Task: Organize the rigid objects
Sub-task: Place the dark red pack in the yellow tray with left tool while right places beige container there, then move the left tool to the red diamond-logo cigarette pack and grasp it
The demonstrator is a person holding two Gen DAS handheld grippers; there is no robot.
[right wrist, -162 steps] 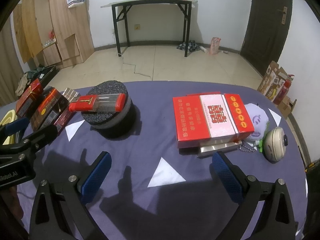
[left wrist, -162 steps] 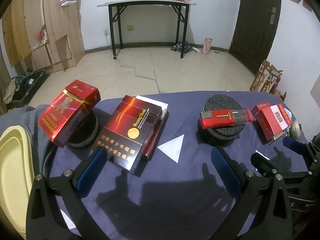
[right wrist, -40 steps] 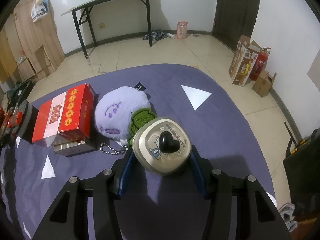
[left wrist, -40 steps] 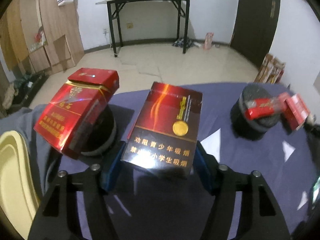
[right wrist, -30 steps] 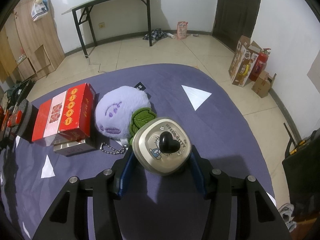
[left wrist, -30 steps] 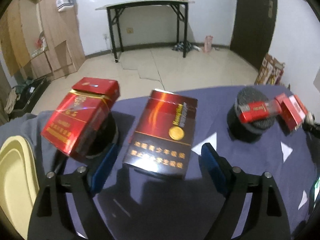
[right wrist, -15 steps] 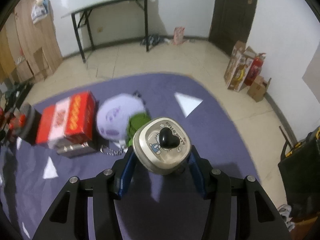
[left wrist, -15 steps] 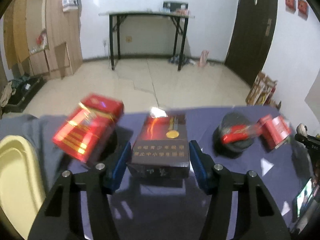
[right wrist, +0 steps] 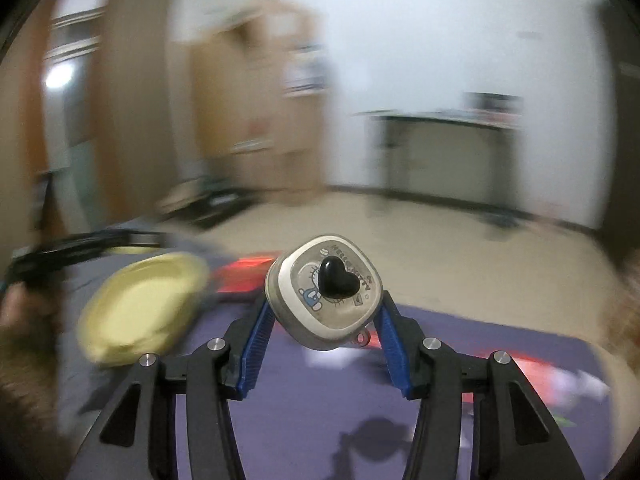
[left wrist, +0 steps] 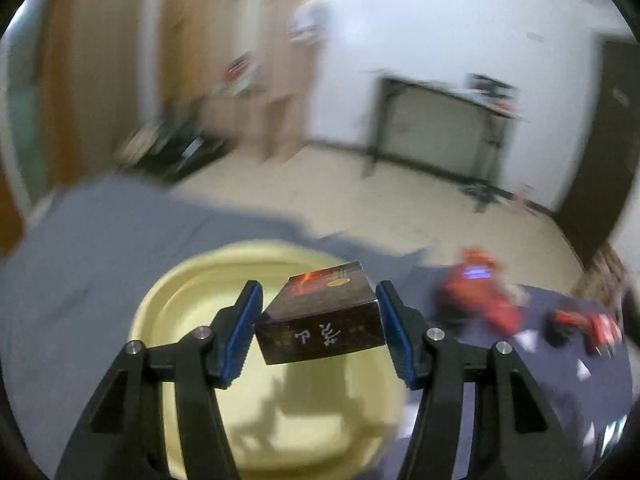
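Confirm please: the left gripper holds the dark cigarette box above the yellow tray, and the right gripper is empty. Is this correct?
Not quite. The right gripper is shut on the beige Hello Kitty case, as the right wrist view shows. The left gripper does hold the dark cigarette box above the yellow tray.

Left gripper [left wrist: 318,334] has lifted the dark brown cigarette carton [left wrist: 320,320] off the purple cloth & now holds it above the pale yellow round tray [left wrist: 176,304]. Right gripper [right wrist: 324,344], w/ the cream rounded-square Hello Kitty case [right wrist: 326,290] clamped, has risen and swung left toward that tray; background now motion-blurred.
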